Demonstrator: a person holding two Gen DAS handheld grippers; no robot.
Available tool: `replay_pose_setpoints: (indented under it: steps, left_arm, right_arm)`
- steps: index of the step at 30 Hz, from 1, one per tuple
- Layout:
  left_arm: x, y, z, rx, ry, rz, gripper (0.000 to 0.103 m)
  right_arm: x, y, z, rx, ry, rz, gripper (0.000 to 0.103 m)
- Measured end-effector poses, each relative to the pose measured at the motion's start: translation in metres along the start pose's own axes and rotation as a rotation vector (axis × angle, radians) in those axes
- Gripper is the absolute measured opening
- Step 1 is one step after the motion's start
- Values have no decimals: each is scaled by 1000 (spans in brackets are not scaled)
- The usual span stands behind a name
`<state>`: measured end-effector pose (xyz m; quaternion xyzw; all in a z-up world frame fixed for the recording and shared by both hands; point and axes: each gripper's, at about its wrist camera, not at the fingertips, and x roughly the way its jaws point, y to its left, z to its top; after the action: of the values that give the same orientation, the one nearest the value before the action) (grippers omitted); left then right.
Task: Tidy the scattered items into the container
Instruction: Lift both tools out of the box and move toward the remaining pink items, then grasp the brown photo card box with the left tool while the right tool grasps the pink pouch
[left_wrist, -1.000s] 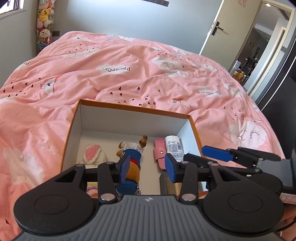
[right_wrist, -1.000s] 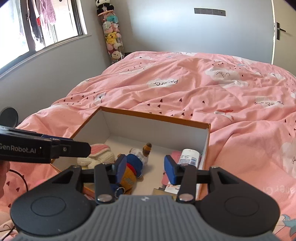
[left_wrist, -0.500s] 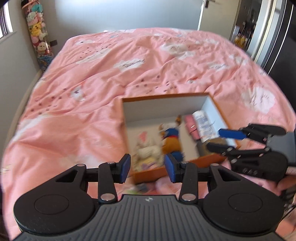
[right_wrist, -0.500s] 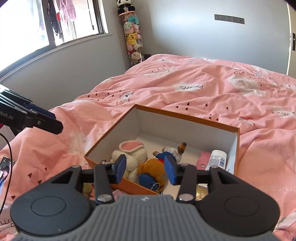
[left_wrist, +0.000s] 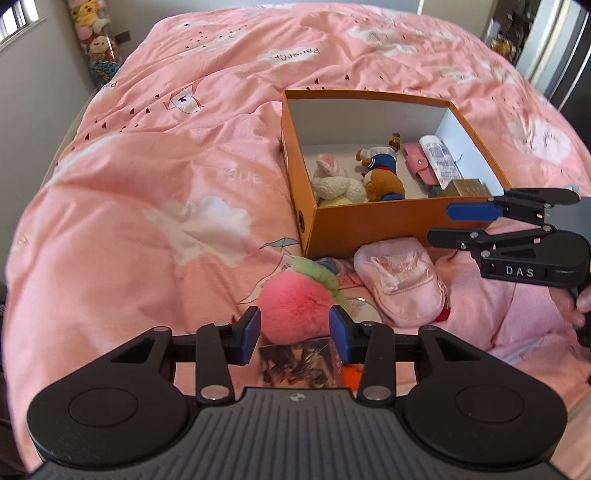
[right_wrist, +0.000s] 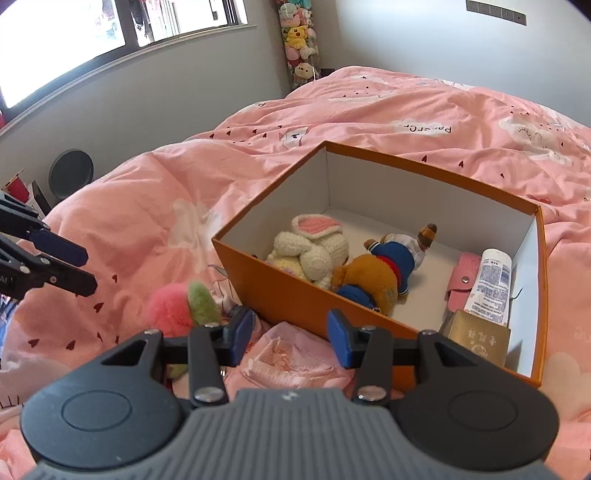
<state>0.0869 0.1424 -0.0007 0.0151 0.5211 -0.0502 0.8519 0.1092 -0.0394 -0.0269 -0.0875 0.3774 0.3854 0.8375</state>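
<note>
An orange cardboard box (left_wrist: 369, 221) is sitting on the pink duvet (left_wrist: 147, 166), in the upper right of the left wrist view and in the centre right of the right wrist view. Inside it a crocheted bunny (right_wrist: 314, 251), a teddy bear in a blue sweater (right_wrist: 380, 269), a pink card holder (right_wrist: 463, 280), a white tube (right_wrist: 489, 280) and a small gold box (right_wrist: 476, 339) are lying. In front of the box, at the lower centre of the left wrist view, a fluffy pink peach toy (left_wrist: 295, 306) and a pale pink pouch (left_wrist: 402, 280) are resting on the duvet. The left gripper (left_wrist: 294, 334) is hovering with its jaws partly open on either side of the peach toy, holding nothing. The right gripper (right_wrist: 291, 334) is pointing over the pouch, its jaws also partly open and empty
</note>
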Motion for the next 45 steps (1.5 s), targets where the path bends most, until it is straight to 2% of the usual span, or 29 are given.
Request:
replay_pose_setpoints:
  steps: [3, 8, 11, 15, 21, 25, 31, 42, 45]
  left_arm:
    - [17, -8, -11, 6, -26, -1, 52]
    - [37, -28, -16, 33, -81, 65, 55]
    - [47, -37, -16, 2, -107, 53, 55]
    - [58, -38, -21, -66, -101, 28, 55]
    - [62, -37, -32, -67, -100, 61, 55]
    - [60, -37, -39, -62, -78, 78, 55]
    - [65, -36, -54, -63, -4, 115, 55]
    - [79, -40, -61, -61, 57, 119, 56]
    - [87, -47, -64, -25, 67, 172, 59]
  right_arm:
    - [5, -3, -4, 10, 17, 17, 48]
    - [14, -4, -12, 0, 54, 10, 48]
    - [21, -5, -20, 1, 101, 8, 49]
    - [34, -16, -31, 78, 160, 0, 49]
    - [49, -31, -39, 179, 228, -4, 51]
    - [55, -34, -42, 212, 251, 34, 53]
    - [62, -35, -45, 235, 272, 71, 58]
    - [81, -40, -49, 326, 296, 131, 63]
    - [80, -37, -49, 312, 290, 124, 62]
